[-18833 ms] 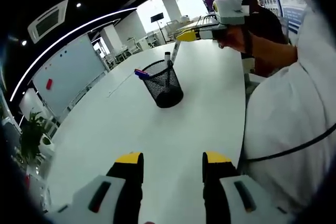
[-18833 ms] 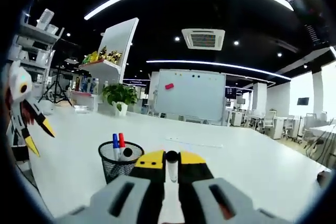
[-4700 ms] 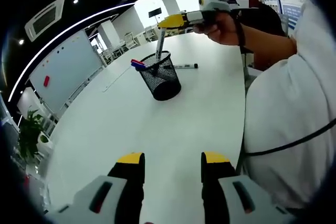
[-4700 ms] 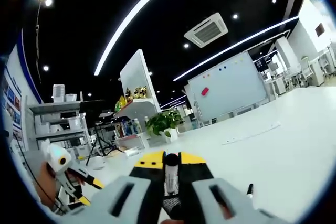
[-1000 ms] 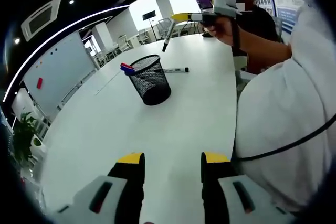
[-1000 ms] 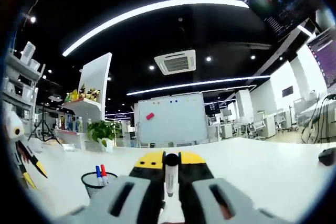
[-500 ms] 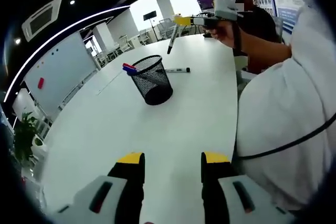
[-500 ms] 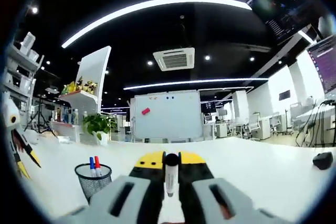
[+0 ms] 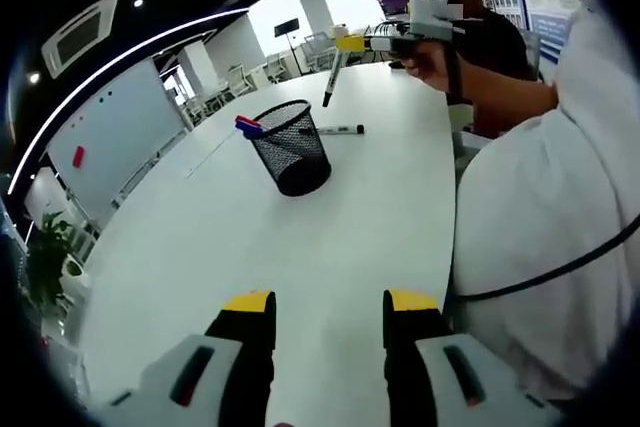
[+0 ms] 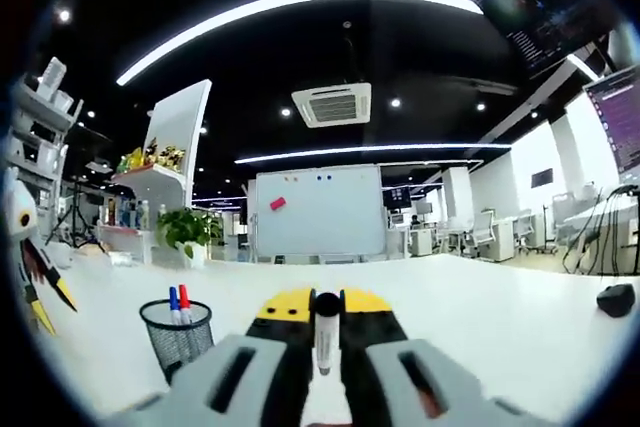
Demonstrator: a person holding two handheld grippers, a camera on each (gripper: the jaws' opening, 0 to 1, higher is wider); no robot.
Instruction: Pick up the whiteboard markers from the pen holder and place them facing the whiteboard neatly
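Observation:
A black mesh pen holder stands mid-table with a blue and a red marker leaning out of its rim. Just beyond it one marker lies flat on the white table. My right gripper hovers above that spot, shut on a black-capped marker that hangs downward. In the right gripper view the same marker sits between the closed jaws of my right gripper, pointing at the whiteboard; the holder is lower left. My left gripper is open and low over the near table.
The whiteboard stands beyond the table's left side. A person's hand and white sleeve fill the right of the left gripper view. A dark mouse lies at far right, a potted plant at back left.
My right gripper has carried its marker a little further over the table beyond the holder, near the lying marker. The left gripper has stayed open and still.

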